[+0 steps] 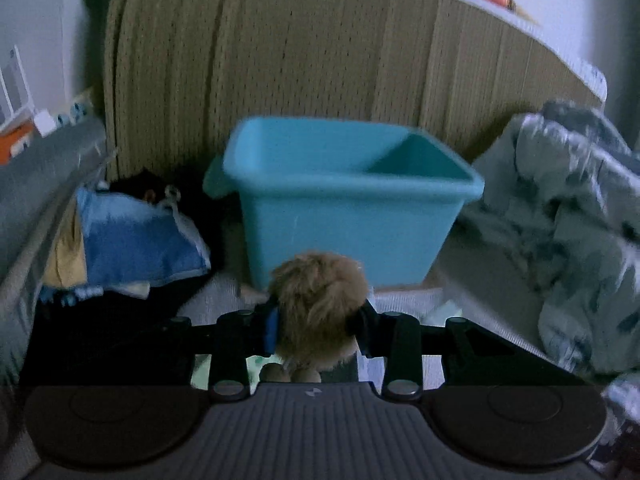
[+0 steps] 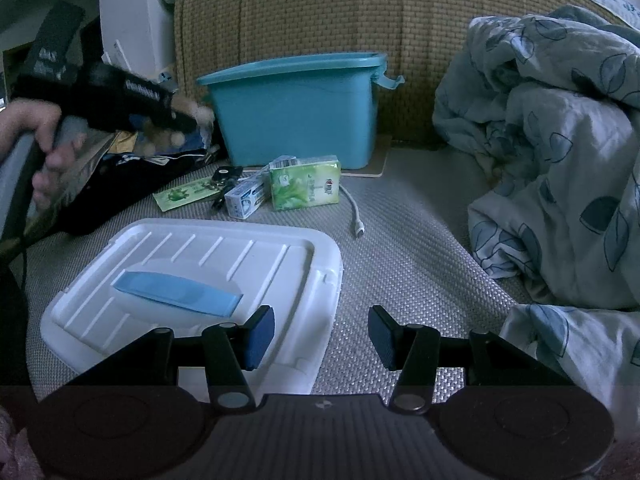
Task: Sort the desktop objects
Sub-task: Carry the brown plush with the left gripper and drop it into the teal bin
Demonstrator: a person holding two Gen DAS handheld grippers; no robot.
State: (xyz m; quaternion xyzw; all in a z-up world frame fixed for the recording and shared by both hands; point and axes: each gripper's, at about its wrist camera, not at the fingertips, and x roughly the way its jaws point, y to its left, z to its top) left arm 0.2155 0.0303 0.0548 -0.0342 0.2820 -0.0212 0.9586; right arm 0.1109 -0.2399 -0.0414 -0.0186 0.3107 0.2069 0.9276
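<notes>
Item: fluffy toy in our left gripper, bound for the blue bin.

Nearest, our left gripper point(image 1: 318, 330) pinches the brown fluffy toy point(image 1: 320, 300) between its pads, clear of the mat. The blue bin point(image 1: 348, 200) stands beyond at twelve o'clock, mouth open, long axis running about ten to four; we judge the left hand the nearer. Our right gripper point(image 2: 321, 338) hangs with fingers spread and empty over the white lid point(image 2: 192, 280). Beyond it at eleven o'clock lie a green tissue pack point(image 2: 306, 184), a small box point(image 2: 245, 198) and a white cable point(image 2: 354, 212).
</notes>
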